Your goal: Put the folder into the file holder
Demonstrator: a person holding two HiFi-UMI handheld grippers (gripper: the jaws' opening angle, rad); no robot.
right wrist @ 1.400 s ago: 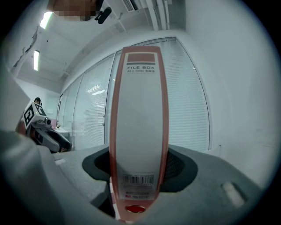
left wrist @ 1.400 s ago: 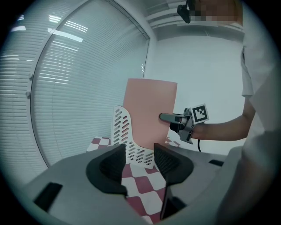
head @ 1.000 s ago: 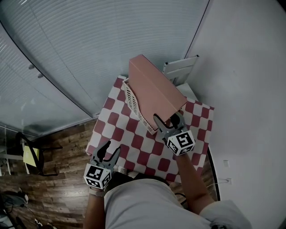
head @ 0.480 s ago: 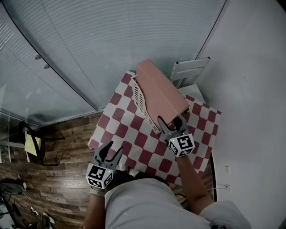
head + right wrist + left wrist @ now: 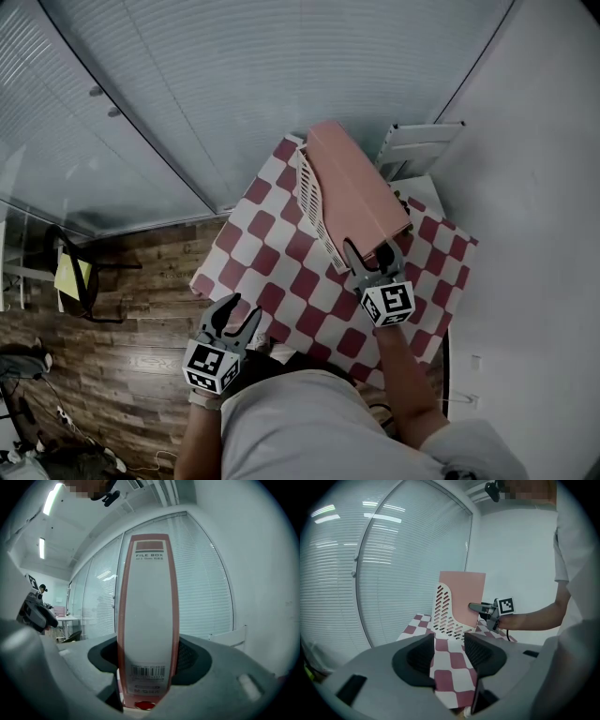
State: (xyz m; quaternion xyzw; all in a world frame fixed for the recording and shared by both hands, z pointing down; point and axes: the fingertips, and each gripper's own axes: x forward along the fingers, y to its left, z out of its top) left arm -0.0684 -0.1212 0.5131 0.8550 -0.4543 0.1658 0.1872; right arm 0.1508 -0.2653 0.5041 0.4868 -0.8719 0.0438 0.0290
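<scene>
The pink folder stands on edge in the white slotted file holder on the red-and-white checked table. My right gripper is shut on the folder's near spine; in the right gripper view the white-labelled spine fills the gap between the jaws. My left gripper hangs open and empty over the table's near left edge. The left gripper view shows the folder, the file holder and the right gripper ahead of the open left gripper.
A white chair back stands behind the table's far corner. A glass wall with blinds runs along the far side and a white wall along the right. Wood floor and a chair with a yellow seat lie to the left.
The right gripper and folder have shifted slightly, with the folder set a little lower against the holder. The camera view has also drifted. The left gripper stays open in place.
</scene>
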